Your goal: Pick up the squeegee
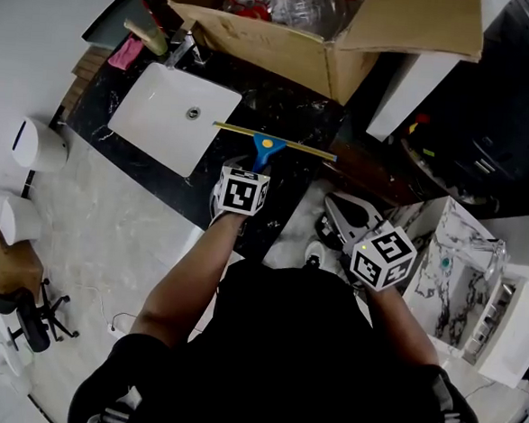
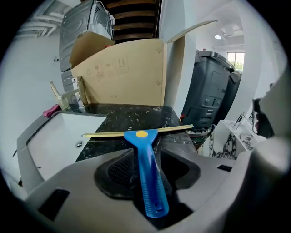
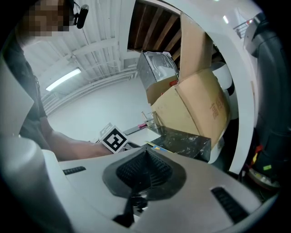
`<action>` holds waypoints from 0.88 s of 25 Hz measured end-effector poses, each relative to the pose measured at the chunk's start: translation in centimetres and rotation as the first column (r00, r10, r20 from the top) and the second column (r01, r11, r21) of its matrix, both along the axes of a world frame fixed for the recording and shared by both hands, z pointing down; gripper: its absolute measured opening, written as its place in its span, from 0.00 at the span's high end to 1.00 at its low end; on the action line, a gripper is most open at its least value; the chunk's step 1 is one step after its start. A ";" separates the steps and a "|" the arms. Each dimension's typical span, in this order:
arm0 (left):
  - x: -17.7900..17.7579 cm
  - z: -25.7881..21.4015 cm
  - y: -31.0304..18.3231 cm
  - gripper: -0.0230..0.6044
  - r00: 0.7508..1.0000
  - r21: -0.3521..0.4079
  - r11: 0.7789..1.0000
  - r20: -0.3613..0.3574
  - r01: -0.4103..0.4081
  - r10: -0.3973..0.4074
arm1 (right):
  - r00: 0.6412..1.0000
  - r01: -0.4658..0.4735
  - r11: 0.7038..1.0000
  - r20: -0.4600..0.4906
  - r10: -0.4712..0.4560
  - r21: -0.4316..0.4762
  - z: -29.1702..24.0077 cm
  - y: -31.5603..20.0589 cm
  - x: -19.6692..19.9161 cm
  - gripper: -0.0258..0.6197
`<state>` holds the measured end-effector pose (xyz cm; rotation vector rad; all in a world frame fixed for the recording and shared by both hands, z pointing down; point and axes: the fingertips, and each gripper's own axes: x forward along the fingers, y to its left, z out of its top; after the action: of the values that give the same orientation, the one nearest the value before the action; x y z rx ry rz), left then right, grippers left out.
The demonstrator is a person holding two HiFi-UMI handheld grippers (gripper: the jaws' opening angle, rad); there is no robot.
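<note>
The left claw [image 1: 254, 172] hides most of the squeegee [image 1: 267, 145] handle overhead.

I see the blue-handled squeegee [image 1: 269, 146] on the black stone counter [image 1: 286, 104], right of the white ceramic sink [image 1: 154, 108], before the brown cardboard box [image 1: 284, 54], handle between the jaws of my left gripper [image 2: 144, 170].

Blue, yellow-bladed squeegee [image 2: 148, 173]; black white-flecked counter [image 1: 286, 104]; white sink [image 1: 158, 122]; brown cardboard box [image 1: 285, 52].

The squeegee [image 1: 265, 146] has a blue handle and a long yellow blade. It lies on the black tabletop [image 1: 272, 105], right of the sink, handle pointing near.
</note>
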<state>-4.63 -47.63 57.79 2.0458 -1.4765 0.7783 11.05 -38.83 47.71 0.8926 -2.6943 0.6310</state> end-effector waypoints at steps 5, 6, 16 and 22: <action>0.1 1.7 -1.3 0.65 1.000 -0.009 1.000 0.014 0.005 -0.005 | 1.000 -0.010 1.000 -0.022 0.011 0.002 -0.2 0.1 0.7 0.95; 0.3 2.2 -1.5 0.65 1.000 -0.022 1.000 0.008 0.002 -0.002 | 1.000 -0.015 1.000 -0.025 0.015 0.002 -0.3 0.1 0.9 0.95; 0.3 3.5 -1.9 0.69 0.999 -0.010 1.000 0.042 -0.028 0.029 | 0.995 -0.092 0.996 -0.027 0.092 0.011 -0.4 0.7 2.5 0.95; -0.1 3.3 -2.0 0.73 0.999 -0.016 1.000 -0.036 0.003 -0.004 | 0.991 -0.131 0.991 -0.026 0.131 0.001 -0.2 1.2 2.2 0.95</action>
<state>-4.76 -49.60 61.09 2.0347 -1.4489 0.7453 13.27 -37.61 47.51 1.0766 -2.6290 0.6420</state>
